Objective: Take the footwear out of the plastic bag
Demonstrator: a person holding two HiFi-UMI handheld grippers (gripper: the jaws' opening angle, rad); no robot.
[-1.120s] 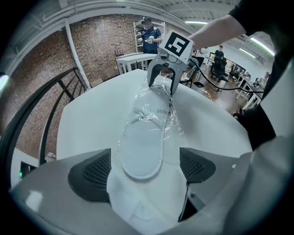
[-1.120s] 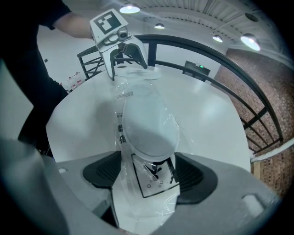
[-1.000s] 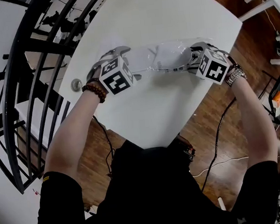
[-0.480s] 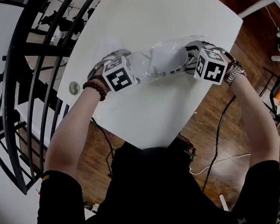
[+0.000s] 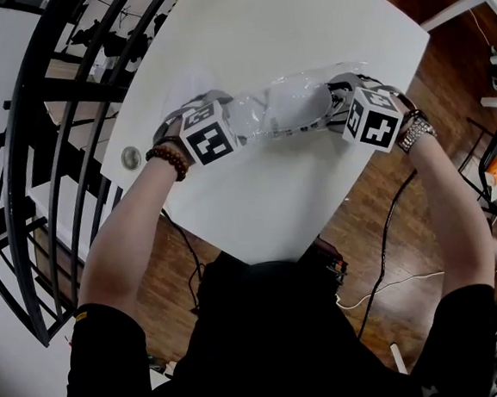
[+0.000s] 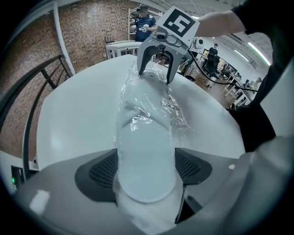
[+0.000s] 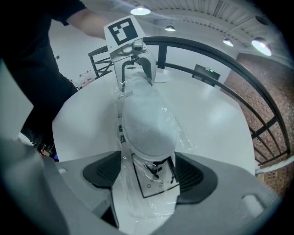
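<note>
CLOSE QUARTERS OVER A WHITE TABLE (image 5: 275, 208): The left gripper (image 7: 137, 83) has just been closing its jaws. Its pads now press both sides of the white slipper (image 6: 144, 156) at the bare heel end, which pokes out of the clear plastic bag (image 6: 173, 109). Opposite, the right gripper (image 6: 156, 76) stands wide w/ the bag's printed far end crumpled betw. its pads, film touching both. The slipper's toe sits just above them. Bag & slipper span the gap betw. the two grippers.

Risks from here, as judged: the left hold is only on the soft edges of the sole, so a pull may squash it & let it slip free. The right may be pinching toe as well as film (hard to tell through the plastic). If so, the slipper won't slide out & the film could stretch or tear. Clingy film may also drag along w/ the slipper.
</note>
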